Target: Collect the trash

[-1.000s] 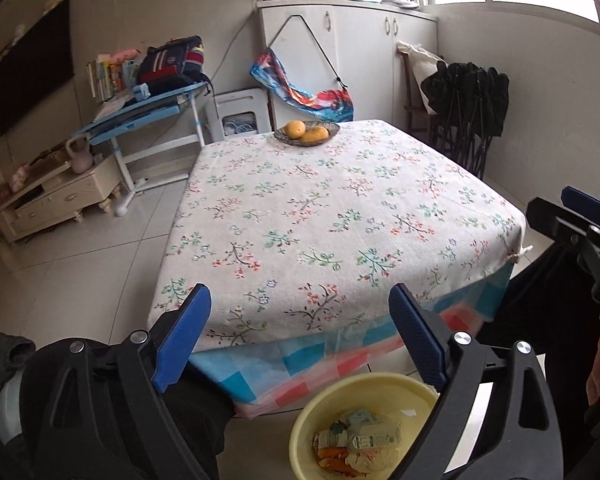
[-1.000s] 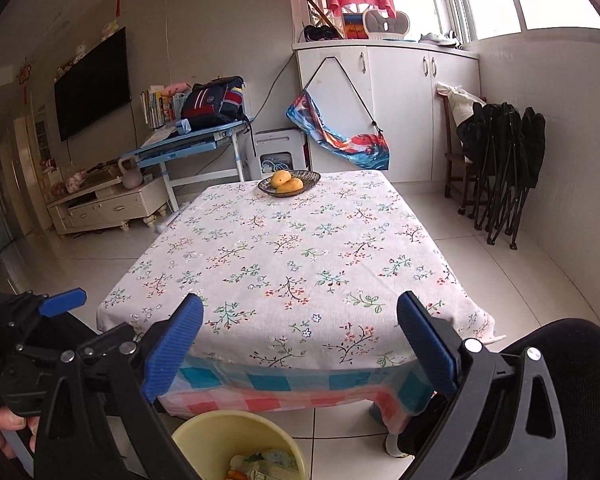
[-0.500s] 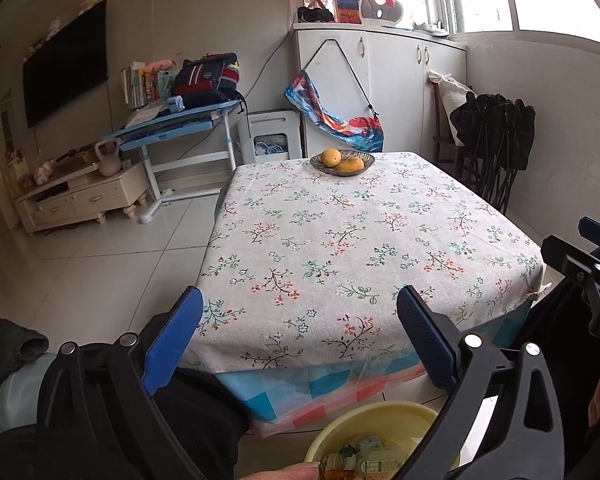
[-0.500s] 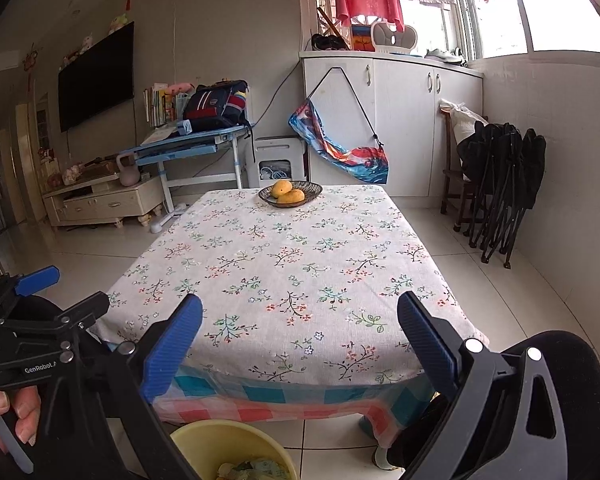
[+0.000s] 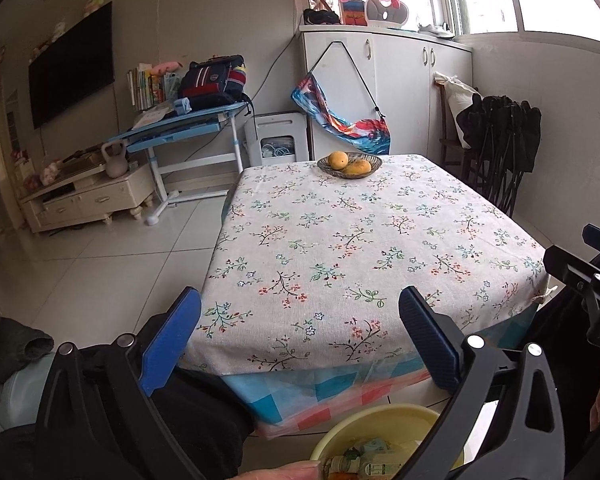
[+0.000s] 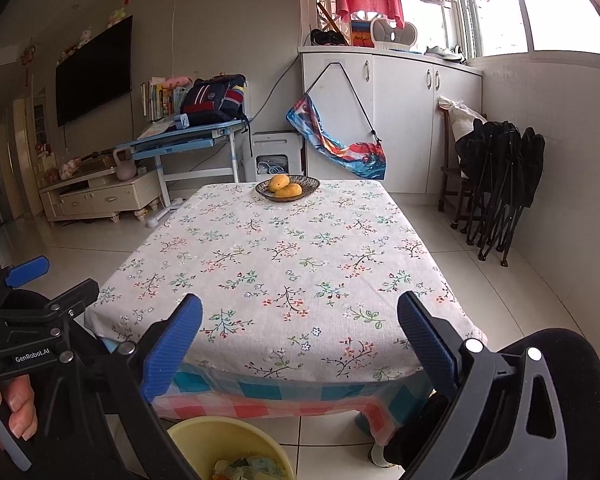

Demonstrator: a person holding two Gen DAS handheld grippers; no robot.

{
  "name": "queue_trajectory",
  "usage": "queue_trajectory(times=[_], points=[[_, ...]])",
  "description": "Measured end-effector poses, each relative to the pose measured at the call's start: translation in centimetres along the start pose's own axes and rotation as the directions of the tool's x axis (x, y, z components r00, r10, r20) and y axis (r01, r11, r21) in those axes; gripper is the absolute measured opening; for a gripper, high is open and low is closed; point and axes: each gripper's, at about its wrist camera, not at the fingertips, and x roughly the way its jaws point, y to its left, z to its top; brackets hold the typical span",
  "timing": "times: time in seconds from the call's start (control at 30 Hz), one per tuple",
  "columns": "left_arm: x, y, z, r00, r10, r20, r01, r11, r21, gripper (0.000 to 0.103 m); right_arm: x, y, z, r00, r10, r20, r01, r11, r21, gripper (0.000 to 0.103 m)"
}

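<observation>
Trash (image 5: 364, 462) sits in the round pale-yellow plastic basin (image 5: 384, 416) on the white tiled floor (image 5: 112, 256), just below the near edge of your bench; take that bench (image 5: 340, 248), with its white floral cloth over a blue-and-pink checked one, as the landmark. The basin holds crumpled wrappers and a small labelled bottle; from your right wrist view the same basin (image 6: 204, 436) shows under the bench's near-left corner.

Your left gripper (image 5: 300, 340) hovers above the basin, in front of the bench's near edge, its blue-padded jaws spread wide and holding nothing. Your right gripper (image 6: 300, 340) is off the bench's near-right corner, its jaws equally wide and empty, pointing across the cloth. Your left hand (image 6: 8, 408) grips its handle at the bench's near-left side.

At the bench's far edge stands a dark woven bowl (image 5: 350, 164) with two yellow-orange fruits (image 5: 348, 162). Beyond the far edge are white cupboards (image 5: 400, 92) with a colourful bag hanging on them; beyond the far-left corner is a light-blue tilting desk (image 5: 180, 128) carrying a dark backpack. Right of the bench, black folded chairs (image 6: 500, 184) lean at the wall.
</observation>
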Motion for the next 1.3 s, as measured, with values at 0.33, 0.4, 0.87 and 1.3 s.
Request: queue_trajectory(times=[0.33,0.4,0.87,1.3], points=[[0.07,0.23,0.12,1.0,0.011,0.001,-0.011,1.0,-0.007,0.096,0.2,0.26,-0.05,1.0,-0.008,-0.01,0.008,1.0,-0.006,0.094],[0.11,0.29,0.12,1.0,0.014,-0.001,-0.014,1.0,-0.01,0.096,0.29,0.26,-0.06,1.0,-0.01,-0.012,0.01,1.0,-0.008,0.094],[0.3,0.36,0.13,0.999,0.038,-0.004,-0.038,0.999,-0.011,0.096,0.54,0.64,-0.1,1.0,-0.017,-0.025,0.017,1.0,-0.019,0.094],[0.32,0.32,0.19,0.999,0.054,0.0,-0.054,0.998,-0.009,0.096,0.67,0.77,-0.2,0.999,-0.021,-0.033,0.021,1.0,-0.021,0.094]])
